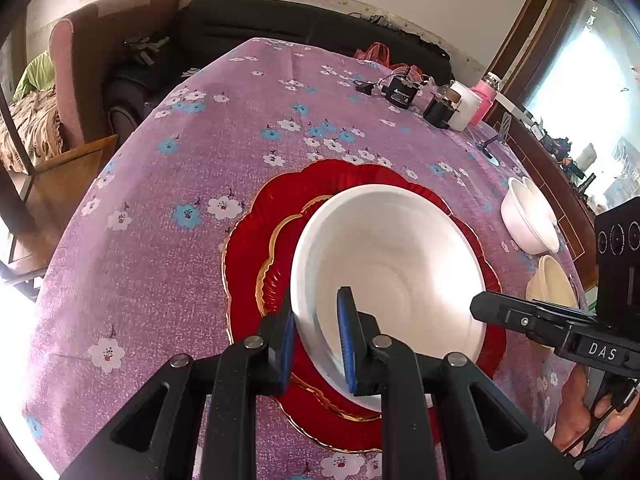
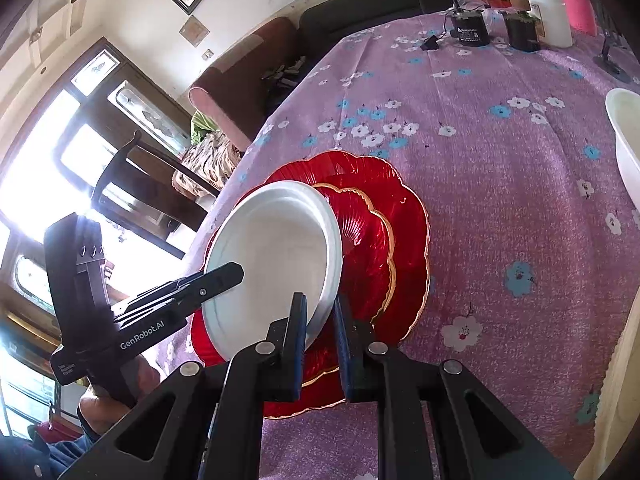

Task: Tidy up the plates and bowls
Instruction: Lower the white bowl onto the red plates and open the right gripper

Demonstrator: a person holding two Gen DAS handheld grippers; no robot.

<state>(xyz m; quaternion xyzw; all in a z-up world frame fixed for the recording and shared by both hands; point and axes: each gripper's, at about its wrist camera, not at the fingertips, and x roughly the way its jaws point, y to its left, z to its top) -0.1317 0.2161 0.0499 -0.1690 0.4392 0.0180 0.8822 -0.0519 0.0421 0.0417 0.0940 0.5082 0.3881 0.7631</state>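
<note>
A white plate (image 1: 400,264) (image 2: 280,248) sits over a stack of two red gold-rimmed plates, a smaller one (image 1: 276,276) (image 2: 364,240) on a large one (image 1: 248,248) (image 2: 408,220). Whether it touches them I cannot tell. My left gripper (image 1: 316,320) is shut on the white plate's near-left rim, its blue pads on either side. My right gripper (image 2: 320,308) is shut on the opposite rim. Each gripper shows in the other's view: the right gripper (image 1: 480,306) reaches in from the right, and the left gripper (image 2: 236,270) reaches in from the left.
The table (image 1: 200,160) has a purple floral cloth. A white bowl (image 1: 528,216) (image 2: 628,140) and a cream bowl (image 1: 554,284) stand to the right of the plates. Black devices (image 1: 402,92), a white jar (image 1: 466,106) and a pink bottle (image 1: 486,94) sit at the far right corner. A chair (image 1: 76,80) stands beyond the left edge.
</note>
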